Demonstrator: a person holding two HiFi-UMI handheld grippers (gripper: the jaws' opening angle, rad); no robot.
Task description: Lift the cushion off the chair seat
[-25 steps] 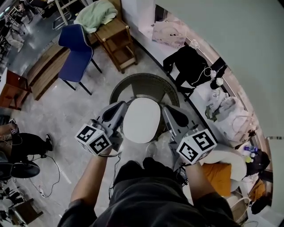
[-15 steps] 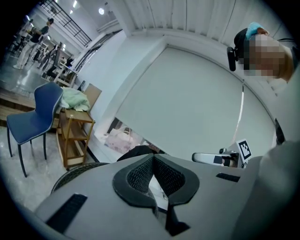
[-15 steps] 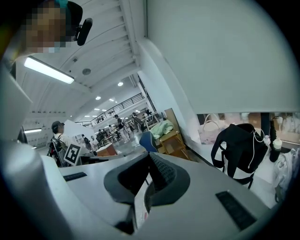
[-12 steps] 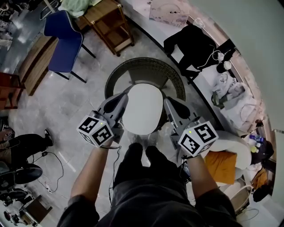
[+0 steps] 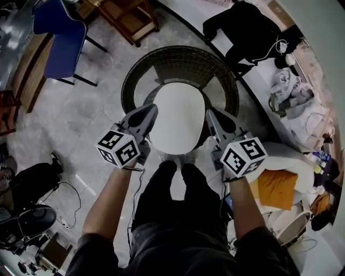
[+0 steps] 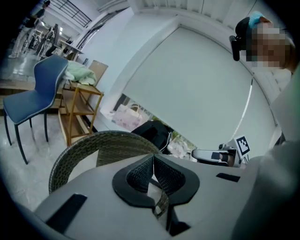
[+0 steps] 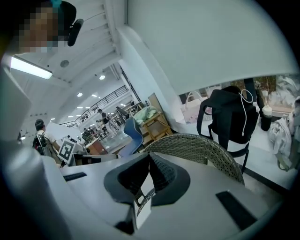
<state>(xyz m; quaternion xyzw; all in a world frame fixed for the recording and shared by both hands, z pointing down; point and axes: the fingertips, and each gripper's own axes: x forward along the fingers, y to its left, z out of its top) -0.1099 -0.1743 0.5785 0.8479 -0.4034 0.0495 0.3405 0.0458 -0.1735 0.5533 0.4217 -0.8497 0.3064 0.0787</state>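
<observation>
Pale marbled floor point(image 5: 97, 124) spreads round a wicker chair point(image 5: 178, 59). A blue chair point(image 5: 56, 43) and a wooden trolley point(image 5: 129, 16) stand off to the upper left, and a black backpack point(image 5: 242, 27) sits by the wall. From the head view I see the white cushion point(image 5: 175, 118) lying over the seat, inside the curve of the wicker back. Whether it rests on the seat or hangs just above it, I cannot tell. My left tool point(image 5: 148, 112) has its tip at the cushion's left edge and my right tool point(image 5: 210, 114) at its right edge, one on each side and level with each other. Both tools are clenched, pads pressed together in their own views. Whether a fold of the cushion's cover is nipped between them I cannot make out.
</observation>
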